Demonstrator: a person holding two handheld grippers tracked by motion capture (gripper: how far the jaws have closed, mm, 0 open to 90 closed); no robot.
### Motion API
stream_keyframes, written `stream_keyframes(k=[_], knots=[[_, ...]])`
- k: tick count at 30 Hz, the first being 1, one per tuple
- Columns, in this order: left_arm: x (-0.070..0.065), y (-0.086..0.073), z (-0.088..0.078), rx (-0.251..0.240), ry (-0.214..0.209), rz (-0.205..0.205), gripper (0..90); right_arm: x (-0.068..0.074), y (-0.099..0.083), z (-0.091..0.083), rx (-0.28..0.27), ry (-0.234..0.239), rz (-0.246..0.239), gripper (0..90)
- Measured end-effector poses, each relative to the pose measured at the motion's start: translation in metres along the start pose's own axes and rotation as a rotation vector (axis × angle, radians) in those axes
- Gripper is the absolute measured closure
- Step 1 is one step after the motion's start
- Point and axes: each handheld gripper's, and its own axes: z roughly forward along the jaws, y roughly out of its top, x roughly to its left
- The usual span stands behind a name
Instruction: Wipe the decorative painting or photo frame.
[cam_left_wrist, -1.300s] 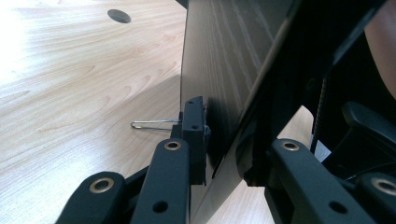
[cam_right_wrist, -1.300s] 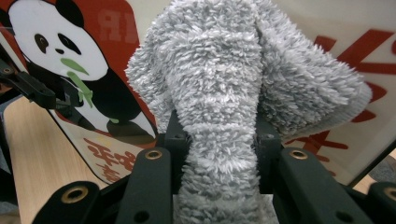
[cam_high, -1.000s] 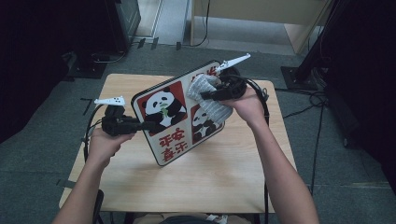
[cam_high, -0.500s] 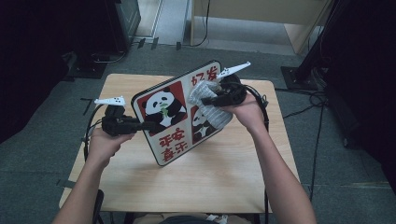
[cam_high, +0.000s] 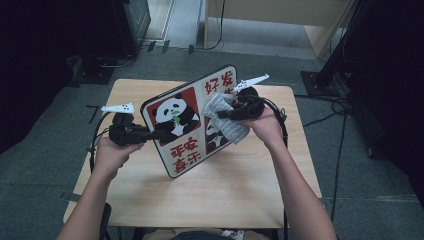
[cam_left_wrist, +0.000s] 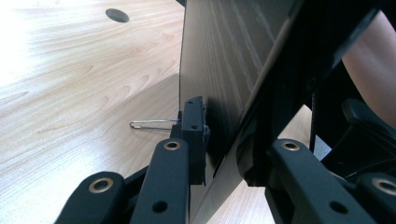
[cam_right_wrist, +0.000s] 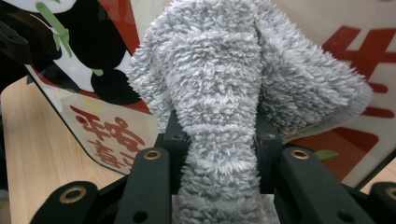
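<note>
**Cloth on the panda board**

At frame centre, the left gripper (cam_high: 150, 134) clamps its fingers on the panda board's (cam_high: 175, 117) left edge, holding it tilted over the tabletop (cam_high: 225, 195). The right gripper (cam_high: 222, 114) pinches a grey cloth (cam_high: 227, 122) against the board's face.

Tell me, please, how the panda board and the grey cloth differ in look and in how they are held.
The panda board is flat, stiff and glossy, printed in red, white and black; the grey cloth is soft, fluffy and bunched into folds. The board stands tilted with its lower edge at the table, clamped at its edge by the left gripper; the cloth hangs off the table, pinched in the right gripper. Both are gripped by shut jaws, and the cloth lies against the board's printed face.
</note>
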Motion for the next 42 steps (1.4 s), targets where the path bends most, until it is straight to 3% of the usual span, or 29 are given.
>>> stream_keyframes(k=[31,42], knots=[[-0.001,0.000,0.000,0.002,0.000,0.007,75.6,-0.005,-0.030,0.016,0.003,0.022,0.022,65.6],[-0.001,0.000,0.000,0.003,-0.003,0.008,75.3,-0.006,-0.038,0.023,0.037,0.027,0.034,65.9]])
